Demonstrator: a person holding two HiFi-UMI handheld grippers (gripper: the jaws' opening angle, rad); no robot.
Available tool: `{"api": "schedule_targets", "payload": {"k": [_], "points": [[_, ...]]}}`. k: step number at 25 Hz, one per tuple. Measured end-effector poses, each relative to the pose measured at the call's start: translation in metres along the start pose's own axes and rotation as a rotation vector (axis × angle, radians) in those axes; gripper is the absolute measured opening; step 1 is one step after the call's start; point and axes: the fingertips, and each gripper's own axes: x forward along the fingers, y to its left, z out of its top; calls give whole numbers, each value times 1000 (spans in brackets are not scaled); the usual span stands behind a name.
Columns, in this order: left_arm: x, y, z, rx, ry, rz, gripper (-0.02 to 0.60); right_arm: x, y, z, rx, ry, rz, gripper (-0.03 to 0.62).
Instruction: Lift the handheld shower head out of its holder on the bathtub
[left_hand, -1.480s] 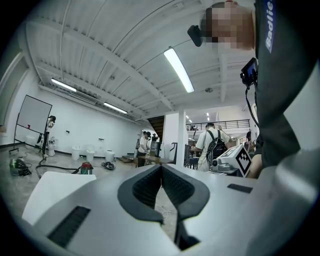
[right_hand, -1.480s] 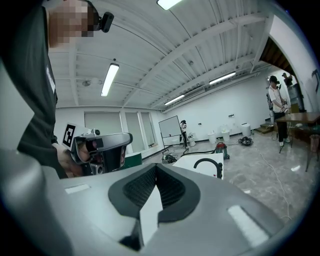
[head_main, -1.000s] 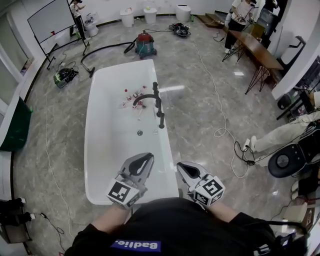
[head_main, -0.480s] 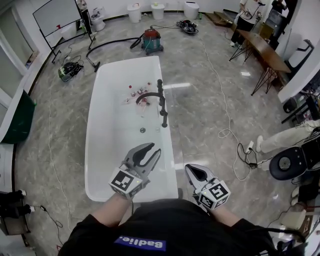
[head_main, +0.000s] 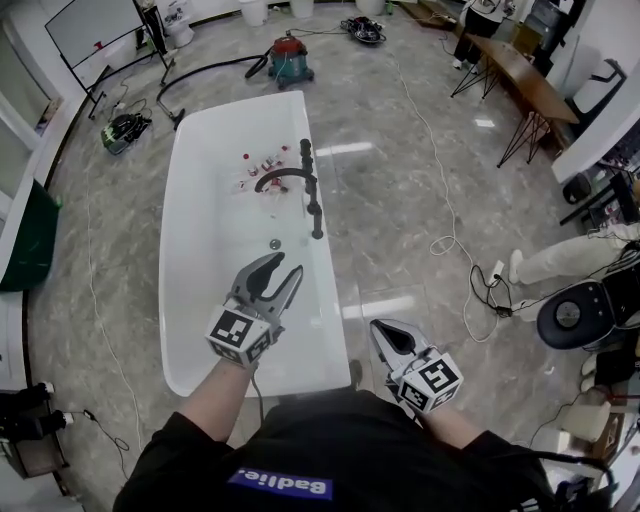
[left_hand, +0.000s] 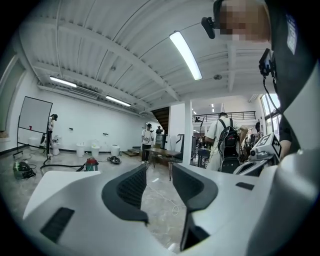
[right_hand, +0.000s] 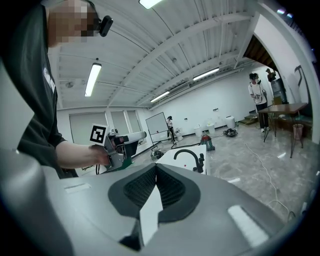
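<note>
A white bathtub (head_main: 190, 300) lies ahead of me on the left. On its right rim stands a black tap set with an arched spout (head_main: 278, 180). The slim black handheld shower head (head_main: 317, 222) stands upright in its holder at the near end of that set. My left gripper (head_main: 281, 272) hovers over the tub's near half, well short of the shower head. It is open, its jaws have just been opening, and nothing is between them. My right gripper (head_main: 385, 330) is shut and empty, low beside the tub's near right corner. The right gripper view shows the spout (right_hand: 189, 156) far ahead.
Several small bottles (head_main: 262, 163) lie inside the tub's far end. A red vacuum (head_main: 290, 57) with its hose stands beyond the tub. Cables (head_main: 440, 243) trail over the grey floor at the right, near a black chair (head_main: 573, 316) and a seated person's legs (head_main: 562, 262).
My left gripper has moved forward over the tub and its jaws have parted from shut to open. The right gripper has shifted slightly and stays shut.
</note>
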Motion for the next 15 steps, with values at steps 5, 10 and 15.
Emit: {"api": "schedule_targets", "payload": {"k": [5, 10, 15], "points": [[29, 15, -21, -19, 14, -9, 175, 2, -17, -9, 19, 6, -11, 3], [57, 32, -42, -21, 40, -24, 195, -3, -29, -10, 26, -1, -33, 3], [86, 38, -55, 17, 28, -36, 195, -19, -48, -22, 44, 12, -84, 3]]}}
